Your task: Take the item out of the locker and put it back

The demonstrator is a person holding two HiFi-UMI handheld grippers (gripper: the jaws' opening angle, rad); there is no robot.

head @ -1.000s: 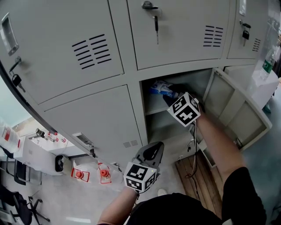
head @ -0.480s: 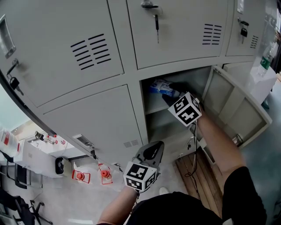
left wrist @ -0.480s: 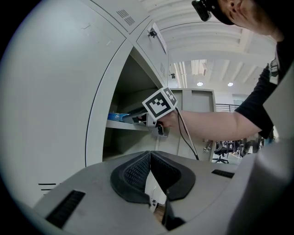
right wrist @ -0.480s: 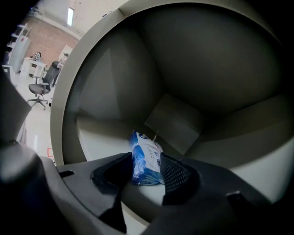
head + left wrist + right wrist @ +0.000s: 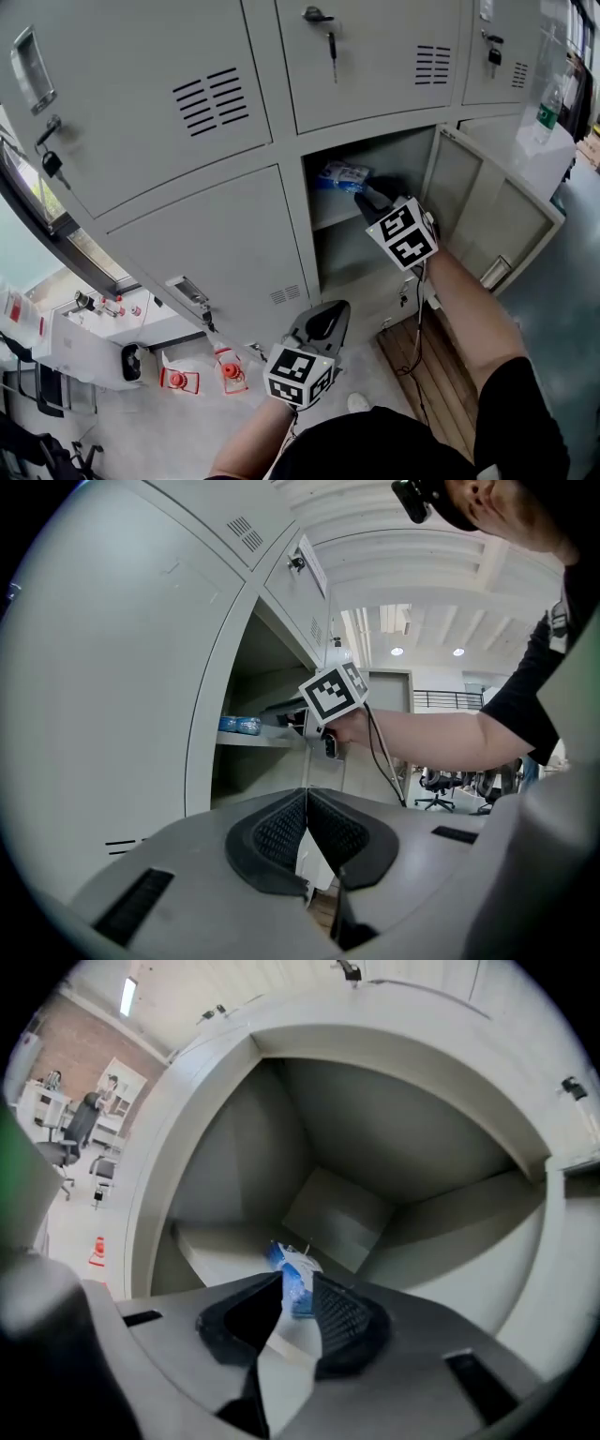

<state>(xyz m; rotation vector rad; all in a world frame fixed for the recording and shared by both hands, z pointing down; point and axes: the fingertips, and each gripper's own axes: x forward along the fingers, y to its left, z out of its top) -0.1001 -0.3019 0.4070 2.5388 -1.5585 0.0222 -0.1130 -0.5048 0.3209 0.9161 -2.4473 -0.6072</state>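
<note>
A blue and white packet lies on the shelf inside the open locker compartment. My right gripper reaches into that compartment just right of the packet. In the right gripper view the packet's near end sits between the tips of the right gripper, whose jaws are closing; a gap still shows beside the packet. My left gripper hangs low in front of the lockers, its jaws shut and empty, and the left gripper looks toward the open compartment.
The compartment's door stands swung open to the right. Closed locker doors with keys surround it. A wooden pallet and red-white objects lie on the floor. A bottle stands on a white box at far right.
The head view has shifted, so the lockers sit differently in frame. The right gripper stays in the compartment beside the packet, drawn slightly toward the opening. The left gripper has not moved.
</note>
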